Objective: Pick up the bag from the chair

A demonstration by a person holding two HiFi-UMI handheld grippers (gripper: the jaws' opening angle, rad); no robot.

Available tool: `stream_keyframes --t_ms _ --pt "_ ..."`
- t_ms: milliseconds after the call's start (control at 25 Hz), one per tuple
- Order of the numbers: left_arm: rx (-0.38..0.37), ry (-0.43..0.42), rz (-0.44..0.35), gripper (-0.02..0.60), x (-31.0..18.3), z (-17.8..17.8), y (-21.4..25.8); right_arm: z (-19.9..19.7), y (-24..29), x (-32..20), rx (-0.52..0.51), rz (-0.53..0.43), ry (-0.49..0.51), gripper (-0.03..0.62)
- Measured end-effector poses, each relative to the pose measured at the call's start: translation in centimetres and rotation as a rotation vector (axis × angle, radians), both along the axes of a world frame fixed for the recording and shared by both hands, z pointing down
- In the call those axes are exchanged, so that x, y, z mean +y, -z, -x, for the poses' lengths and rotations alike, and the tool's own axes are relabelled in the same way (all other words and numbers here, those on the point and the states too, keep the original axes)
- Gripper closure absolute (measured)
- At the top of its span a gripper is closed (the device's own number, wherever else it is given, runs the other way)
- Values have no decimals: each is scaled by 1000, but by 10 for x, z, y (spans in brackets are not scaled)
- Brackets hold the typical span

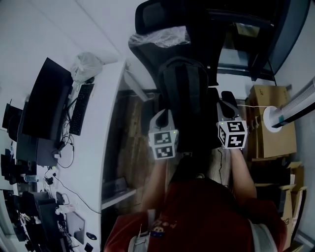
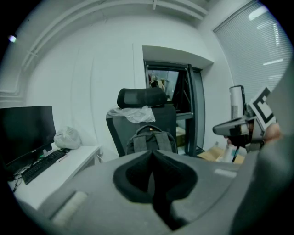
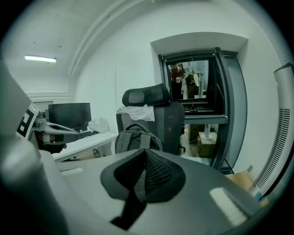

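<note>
A dark grey backpack (image 1: 183,93) stands upright on the seat of a black office chair (image 1: 157,12), leaning on its backrest. A crumpled clear plastic sheet (image 1: 167,37) hangs over the top of the backrest. My left gripper (image 1: 162,119) is held at the backpack's left side and my right gripper (image 1: 226,102) at its right side, both short of it. In the left gripper view the backpack (image 2: 150,140) sits straight ahead beyond the shut jaws (image 2: 153,155). In the right gripper view the backpack (image 3: 133,137) is ahead, slightly left of the shut jaws (image 3: 146,153). Neither gripper holds anything.
A white desk (image 1: 106,123) runs along the left with a monitor (image 1: 47,106), a keyboard (image 1: 78,108) and a white plastic bag (image 1: 86,64). Cardboard boxes (image 1: 268,123) and a white tower fan (image 1: 295,110) stand to the right. A dark doorway (image 3: 195,87) lies behind the chair.
</note>
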State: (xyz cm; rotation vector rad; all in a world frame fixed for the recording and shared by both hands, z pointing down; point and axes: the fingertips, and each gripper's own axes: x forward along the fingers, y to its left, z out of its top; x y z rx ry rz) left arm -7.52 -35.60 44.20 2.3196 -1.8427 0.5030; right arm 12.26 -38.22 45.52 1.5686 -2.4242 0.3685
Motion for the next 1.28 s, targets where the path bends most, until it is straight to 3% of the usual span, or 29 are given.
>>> stream_keyframes --t_ms 680,1240,1280 --pt "26 -36 -22 584 -153 60 14 61 21 -144 39 -28 -34 594" --pt "16 -66 6 583 -214 67 -9 71 -4 -197 73 0 -41 586" --pt "16 -71 9 551 -217 67 -11 72 -6 -200 75 2 -35 576"
